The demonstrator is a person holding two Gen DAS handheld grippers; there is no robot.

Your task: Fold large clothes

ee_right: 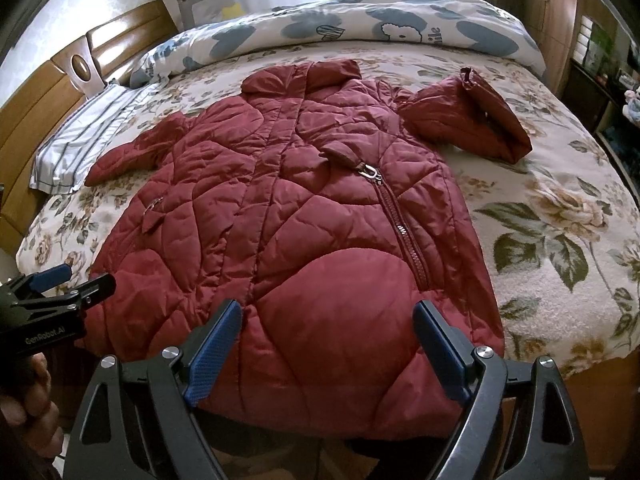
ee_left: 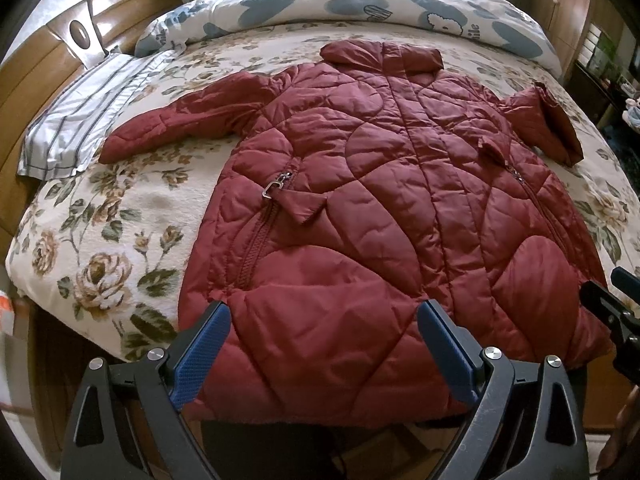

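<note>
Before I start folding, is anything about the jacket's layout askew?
Yes. The red jacket lies flat, front up, but its sleeves don't match: one sleeve is doubled back on itself, cuff turned over, while the other sleeve stretches out toward the striped pillow.

My left wrist camera looks forward between my left tool (ee_left: 324,344) fingers from the foot edge of the bed (ee_left: 120,216), close above the hem of the red quilted jacket (ee_left: 380,184), facing the rolled duvet (ee_left: 360,4) at the far side. My right wrist camera sits beside it, further right along the same edge, looking the same way past my right tool (ee_right: 328,344) at the same jacket (ee_right: 300,208). The 2 views share the jacket, the floral bed cover, the duvet and the wooden headboard (ee_right: 48,92), and each catches the other tool at its side edge.
</note>
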